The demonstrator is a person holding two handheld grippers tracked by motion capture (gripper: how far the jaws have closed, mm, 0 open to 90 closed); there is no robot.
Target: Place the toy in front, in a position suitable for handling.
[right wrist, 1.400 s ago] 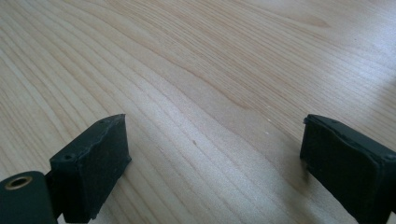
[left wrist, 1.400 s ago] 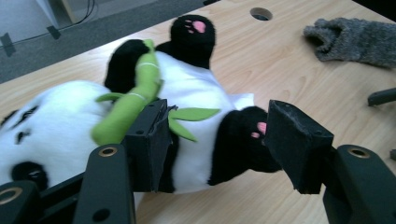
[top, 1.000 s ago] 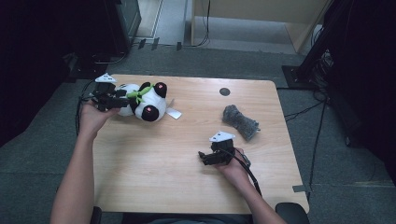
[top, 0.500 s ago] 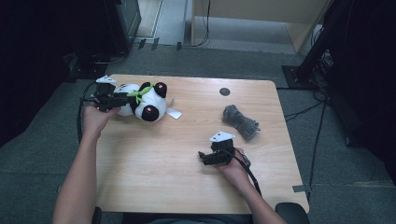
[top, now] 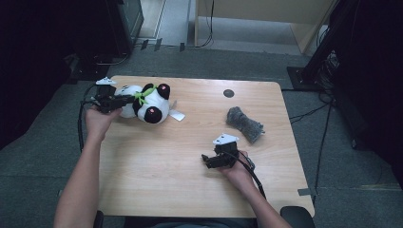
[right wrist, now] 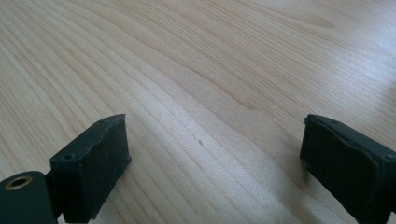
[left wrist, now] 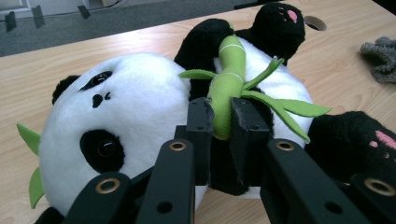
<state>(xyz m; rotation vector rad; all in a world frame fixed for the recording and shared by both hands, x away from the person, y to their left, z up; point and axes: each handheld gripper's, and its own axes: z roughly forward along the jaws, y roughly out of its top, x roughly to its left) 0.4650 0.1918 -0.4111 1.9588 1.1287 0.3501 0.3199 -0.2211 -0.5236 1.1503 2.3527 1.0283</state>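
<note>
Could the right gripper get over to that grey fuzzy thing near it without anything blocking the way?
Probably yes. The right gripper rests open on the table, and the grey fuzzy thing lies just beyond that hand with bare wood between them. The panda is far off on the other side.

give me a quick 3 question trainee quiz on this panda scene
1. True or false: the left gripper has its jaws closed on the green felt bamboo stalk sewn to the black and white plush panda.
2. Which describes the right gripper? A) jaws apart over bare wood B) clamped on the grey fuzzy cloth bundle C) holding the panda
3. Fill in: the cloth bundle lies nearer the ____ gripper.

Key: 1 true, the jaws have just been closing and now pinch the stalk. 2 A, nothing sits between the jaws above the light wooden table. 3 right.
</note>
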